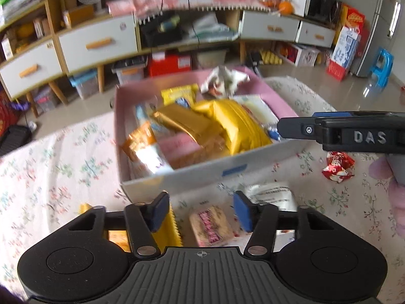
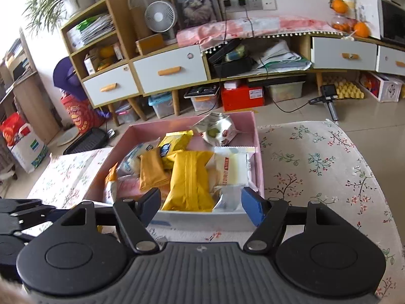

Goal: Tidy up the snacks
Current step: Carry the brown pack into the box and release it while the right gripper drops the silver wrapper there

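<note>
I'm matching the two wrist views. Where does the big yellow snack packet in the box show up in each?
Left wrist: the big yellow snack packet lies right of centre, inside the pink box.
Right wrist: it lies at centre, just past the open right tool.
Shared landmark: the red storage box under the cabinet.

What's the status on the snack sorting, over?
Left gripper open, empty, above a pink-labelled snack on the tablecloth. Right gripper open, empty, at the pink box near edge. Red candy not yet boxed. Nothing blocking.
</note>
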`<action>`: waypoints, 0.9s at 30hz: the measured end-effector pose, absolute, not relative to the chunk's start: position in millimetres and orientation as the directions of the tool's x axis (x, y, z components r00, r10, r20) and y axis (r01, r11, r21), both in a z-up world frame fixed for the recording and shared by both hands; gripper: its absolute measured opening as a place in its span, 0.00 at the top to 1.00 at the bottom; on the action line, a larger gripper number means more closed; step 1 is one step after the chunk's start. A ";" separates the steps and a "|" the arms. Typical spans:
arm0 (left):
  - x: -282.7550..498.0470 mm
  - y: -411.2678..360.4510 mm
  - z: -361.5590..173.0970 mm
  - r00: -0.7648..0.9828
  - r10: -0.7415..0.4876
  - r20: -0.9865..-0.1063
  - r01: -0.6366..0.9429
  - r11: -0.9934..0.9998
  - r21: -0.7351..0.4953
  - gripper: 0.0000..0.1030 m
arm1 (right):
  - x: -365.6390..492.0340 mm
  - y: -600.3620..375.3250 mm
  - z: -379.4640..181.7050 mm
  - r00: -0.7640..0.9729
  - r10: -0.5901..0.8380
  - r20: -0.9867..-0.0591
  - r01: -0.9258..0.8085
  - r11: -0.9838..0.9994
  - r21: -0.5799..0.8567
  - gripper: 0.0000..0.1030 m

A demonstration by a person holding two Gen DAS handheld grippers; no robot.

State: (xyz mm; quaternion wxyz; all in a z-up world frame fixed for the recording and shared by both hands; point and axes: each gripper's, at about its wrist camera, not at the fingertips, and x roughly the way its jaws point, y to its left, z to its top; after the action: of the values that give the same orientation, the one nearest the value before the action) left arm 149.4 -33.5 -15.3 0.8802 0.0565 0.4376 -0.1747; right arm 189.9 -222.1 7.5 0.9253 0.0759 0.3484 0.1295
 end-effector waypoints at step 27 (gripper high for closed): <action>158.4 -24.6 -34.2 0.468 -0.215 -0.857 0.155 0.975 -0.160 0.69 | 179.6 -208.4 -2.9 0.616 0.346 -0.708 -0.313 0.932 0.184 0.33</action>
State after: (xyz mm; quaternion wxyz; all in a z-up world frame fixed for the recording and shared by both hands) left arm 158.4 -24.6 -34.2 0.8563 -0.0298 0.5041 -0.1083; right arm 179.6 -208.4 -2.9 0.8987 0.0210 0.3979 0.1832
